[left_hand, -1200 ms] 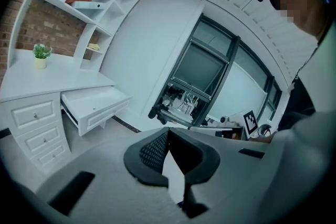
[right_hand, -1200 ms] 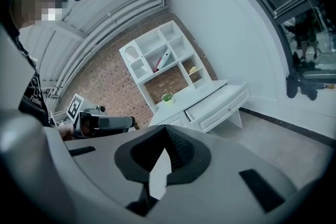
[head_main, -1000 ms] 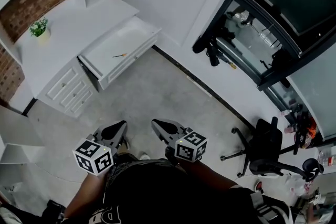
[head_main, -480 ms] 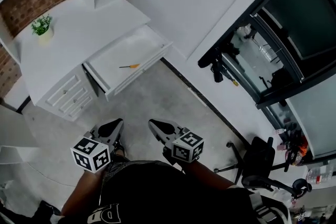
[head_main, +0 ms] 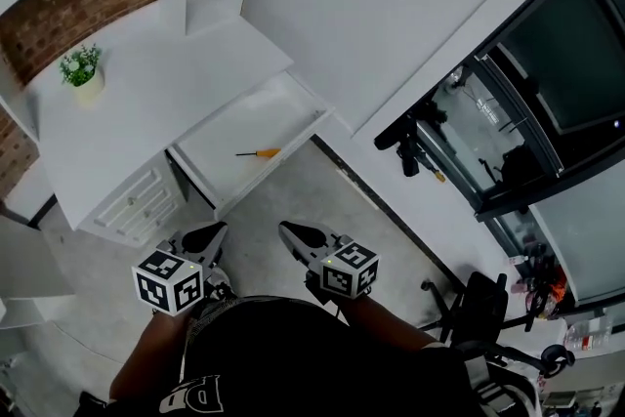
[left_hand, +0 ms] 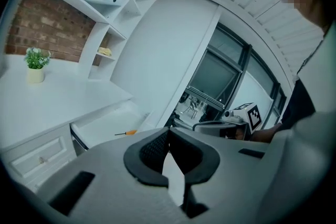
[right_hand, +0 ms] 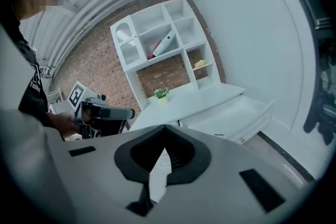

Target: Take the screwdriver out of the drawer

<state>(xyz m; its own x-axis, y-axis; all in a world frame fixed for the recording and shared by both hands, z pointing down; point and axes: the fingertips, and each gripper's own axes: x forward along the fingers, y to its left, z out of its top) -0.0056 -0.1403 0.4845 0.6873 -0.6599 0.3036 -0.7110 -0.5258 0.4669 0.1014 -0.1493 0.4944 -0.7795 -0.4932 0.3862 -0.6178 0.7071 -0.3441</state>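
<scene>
While the left hand-held gripper point(head_main: 217, 229) and the right hand-held gripper point(head_main: 289, 231) hang low in front of the person's body, each with its jaws pressed together on nothing, the screwdriver point(head_main: 258, 153) lies flat on the floor of the open drawer point(head_main: 229, 132), well apart from both. The drawer juts out from under the white surface point(head_main: 156, 103), and the tool sits near its middle, closer to the front wall than to the back.

Several things could spoil the pick. The jaws are closed, so a reach without parting them first would only push the tool along the drawer floor. The thin shaft lies flush with that floor and gives little to grip, while the round handle would likely roll if touched on one side. The front wall stands just beside the tool, so a low, slanting approach may strike it and jolt the drawer.

The screwdriver's long axis runs slantwise to the drawer front rather than along it. The orange handle points toward the wall end of the drawer, and the dark shaft points back toward the small drawers under the surface.
</scene>
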